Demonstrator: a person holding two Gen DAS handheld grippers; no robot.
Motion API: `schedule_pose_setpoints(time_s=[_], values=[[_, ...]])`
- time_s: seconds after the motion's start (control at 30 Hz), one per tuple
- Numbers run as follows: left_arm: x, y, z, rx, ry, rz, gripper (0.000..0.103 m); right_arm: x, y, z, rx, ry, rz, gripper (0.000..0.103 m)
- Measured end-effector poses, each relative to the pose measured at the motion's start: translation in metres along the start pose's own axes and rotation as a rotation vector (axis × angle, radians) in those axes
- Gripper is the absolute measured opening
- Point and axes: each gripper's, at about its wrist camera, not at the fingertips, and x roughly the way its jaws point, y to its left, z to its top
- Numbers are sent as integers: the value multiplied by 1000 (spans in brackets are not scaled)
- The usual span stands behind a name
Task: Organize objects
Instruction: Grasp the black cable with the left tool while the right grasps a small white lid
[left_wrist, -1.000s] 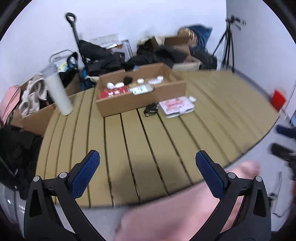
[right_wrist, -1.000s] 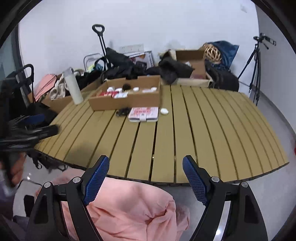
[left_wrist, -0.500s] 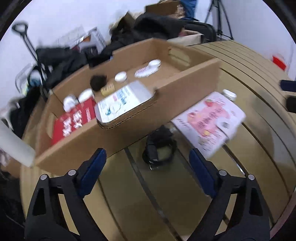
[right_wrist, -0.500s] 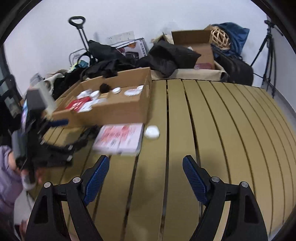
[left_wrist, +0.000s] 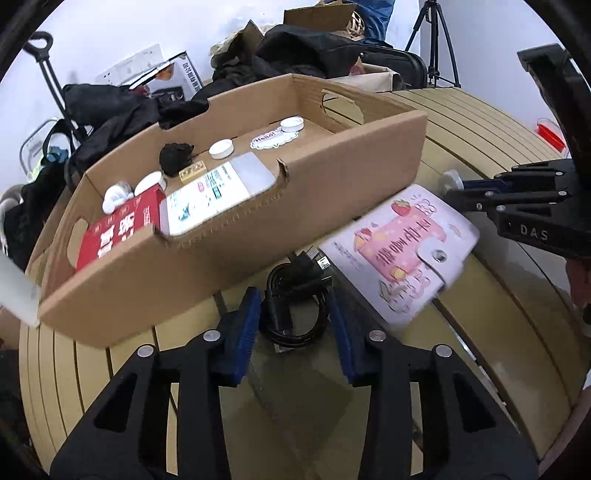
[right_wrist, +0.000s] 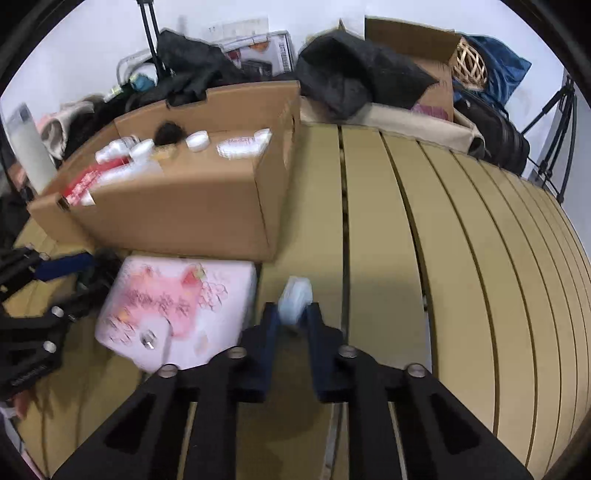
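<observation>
A shallow cardboard box holding several small items stands on the slatted table. My left gripper has its blue pads on both sides of a coiled black cable in front of the box and looks shut on it. A pink and white pouch lies to the right; it also shows in the right wrist view. My right gripper is shut on a small white container just right of the pouch. The right gripper also shows in the left wrist view.
The box also shows in the right wrist view. Black bags and clothes, another carton and a tripod crowd the far edge. A white tumbler stands at the left. The table's right half is bare slats.
Both grippers moved in across the table and closed. The left closed around the black cable; the right closed on the small white container beside the pouch.
</observation>
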Motion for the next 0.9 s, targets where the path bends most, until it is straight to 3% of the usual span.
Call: schedule_pose_setpoints(time_s=[0.03, 0.07, 0.1, 0.27, 0.37, 0.47, 0.5, 0.53, 0.57, 0.6, 0.73, 0.9], values=[[-4, 1, -3, -20, 7, -14, 29, -1, -1, -2, 0, 8, -3, 11], [-13, 2, -7, -51, 3, -21, 10, -3, -2, -4, 6, 9, -2, 11], [-23, 5, -11, -81, -3, -20, 4, -6, -5, -6, 21, 16, 5, 11], [-98, 14, -41, -217, -60, -78, 2, -53, -15, -28, 73, -33, 32, 11], [-152, 17, -71, -310, -115, -99, 2, -100, -15, -52, 104, -64, 46, 11], [-178, 14, -87, -348, -138, -136, 3, -152, -5, -86, 111, -102, 50, 11], [-178, 10, -88, -326, -129, -140, 9, -162, -2, -93, 113, -107, 57, 11], [-173, 5, -84, -288, -106, -114, 34, -172, 2, -102, 121, -110, 64, 11], [-165, 2, -78, -256, -79, -54, 53, -180, 5, -108, 121, -111, 70, 11], [-153, 2, -72, -248, -70, -16, 80, -187, 8, -112, 114, -113, 69, 11], [-92, 4, -47, -231, 3, 0, 78, -209, 20, -115, 90, -149, 64, 11], [-25, -19, -21, -63, 50, 90, 78, -210, 23, -113, 73, -144, 59, 11]])
